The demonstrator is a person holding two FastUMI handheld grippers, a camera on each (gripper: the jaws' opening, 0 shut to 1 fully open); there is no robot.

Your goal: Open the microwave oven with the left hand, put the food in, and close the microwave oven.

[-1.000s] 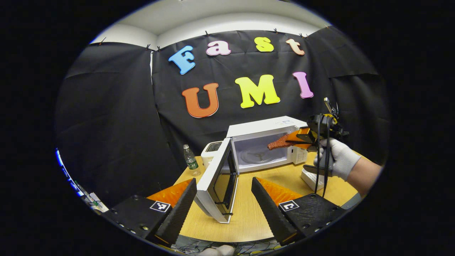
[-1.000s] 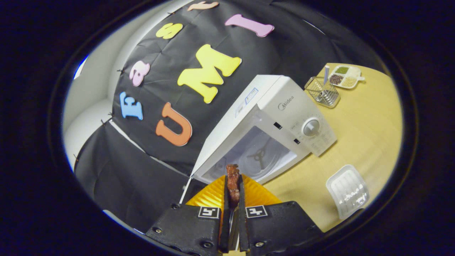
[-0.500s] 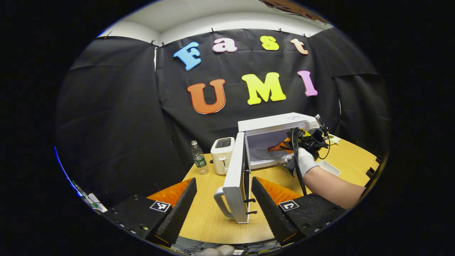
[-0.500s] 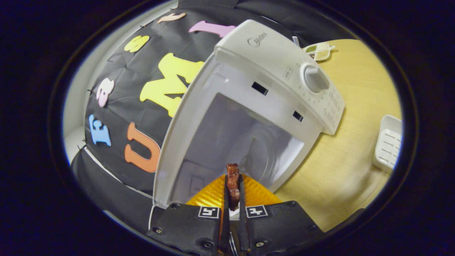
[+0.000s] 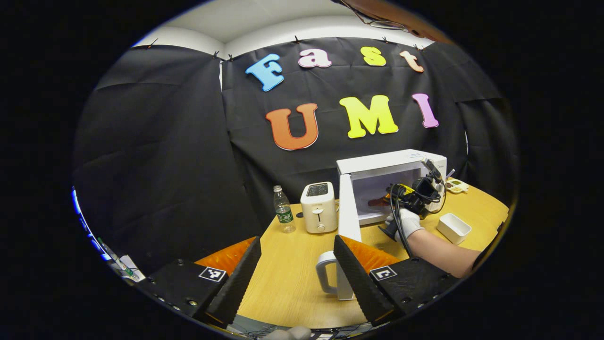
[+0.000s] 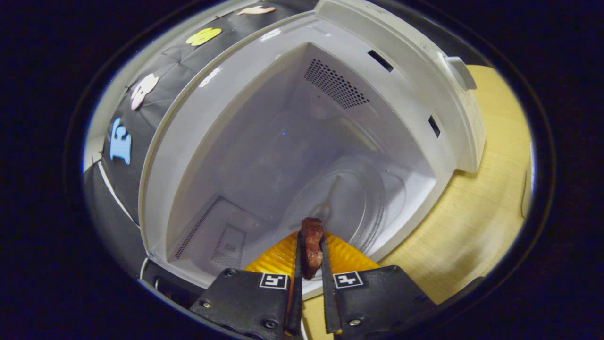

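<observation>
The white microwave [image 5: 401, 163] stands at the table's back with its door [image 5: 346, 212] swung wide open, edge-on to me. The door's handle [image 5: 324, 277] shows in the gap of my left gripper [image 5: 295, 283], close to the right finger; the gripper is open and holds nothing. My right gripper [image 5: 394, 198], held by a gloved hand [image 5: 409, 223], reaches into the cavity. In the right gripper view it [image 6: 311, 252] is shut on a brown piece of food [image 6: 311, 243], just above the front of the glass turntable [image 6: 344, 203] inside the cavity [image 6: 283, 156].
A white toaster [image 5: 319, 208] and a water bottle [image 5: 283, 216] stand left of the microwave. A white tray [image 5: 454, 227] and a small dish [image 5: 457, 185] lie to its right on the wooden table [image 5: 288, 264]. The forearm [image 5: 441, 252] crosses the table's right side.
The right gripper has carried the food from outside the microwave into its cavity. The left gripper has drawn back from the open door, still open.
</observation>
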